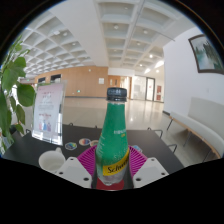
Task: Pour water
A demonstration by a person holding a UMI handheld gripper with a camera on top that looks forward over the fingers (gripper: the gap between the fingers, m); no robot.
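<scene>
- A dark tabletop [150,152] stands in a bright hall with a coffered ceiling; a leafy plant [12,90] and a printed sign stand [48,110] sit beyond it.
- The gripper [113,168] points level, its pink pads [89,160] clamped on an upright green plastic bottle with a yellow label [115,140].

Two-finger gripper [113,172], hand-held type. Pale grey-white fingers [72,169], blocky and angular in outline, matte in finish, edges catching light. Magenta-pink pads [138,159] lining the inner faces, bright against the pale shells. Dark recesses along the finger bodies. No cables, screws or markings discernible.
</scene>
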